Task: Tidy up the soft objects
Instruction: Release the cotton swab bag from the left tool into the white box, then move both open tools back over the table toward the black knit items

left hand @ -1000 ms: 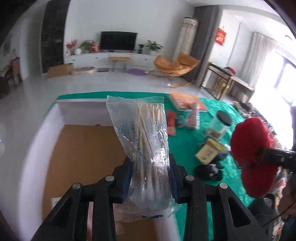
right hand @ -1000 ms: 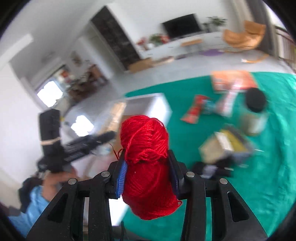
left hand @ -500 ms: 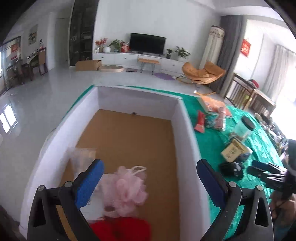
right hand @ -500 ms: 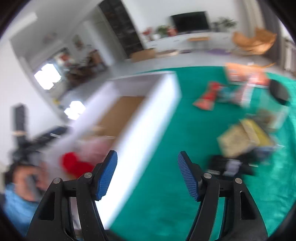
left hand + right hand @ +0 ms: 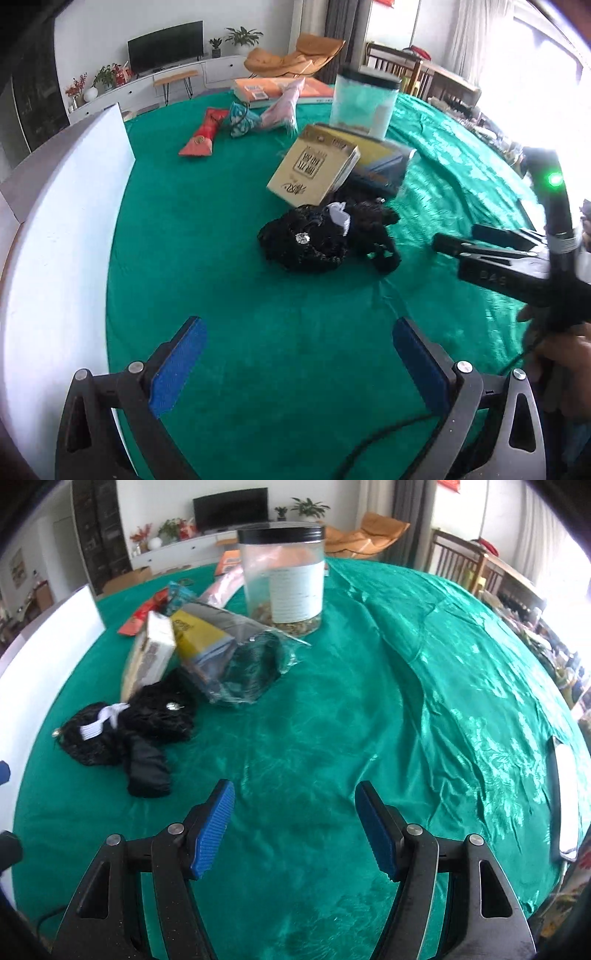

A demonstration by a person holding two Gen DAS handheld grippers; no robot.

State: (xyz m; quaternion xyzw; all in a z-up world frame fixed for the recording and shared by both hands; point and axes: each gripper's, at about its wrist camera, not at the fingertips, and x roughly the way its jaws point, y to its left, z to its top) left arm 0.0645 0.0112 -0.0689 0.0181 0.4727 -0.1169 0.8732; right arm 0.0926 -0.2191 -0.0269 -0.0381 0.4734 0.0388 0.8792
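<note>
Both your grippers have swung off the white box (image 5: 55,229) and now face the green cloth (image 5: 258,350); a second ago the left held a bag of swabs and the right a red yarn ball, and half a second ago both were already empty over the box with the yarn and a pink puff lying inside. Now your left gripper (image 5: 295,363) stands wide open with nothing between its pads, jaws having just been opening, and your right gripper (image 5: 293,830) is open too, also empty, its jaws likewise just opened. So those drops look done; the box interior is out of view now, only its wall shows at the left edge. Left to do, as far as I can judge: the black fuzzy bundle (image 5: 325,236), with a white tag on it, lies on the cloth ahead of both grippers, nearer the left one and just in front of the tan carton (image 5: 314,171). Behind it a red pouch (image 5: 205,133), a teal pouch (image 5: 242,118) and a pink packet (image 5: 282,109) sit near the far edge, possibly soft too. The jar (image 5: 282,579), the carton and the clear bag (image 5: 240,657) of packs look like non-soft items to leave. My read is you're partway through, with the black bundle the likely next pick; neither gripper touches it yet.
</note>
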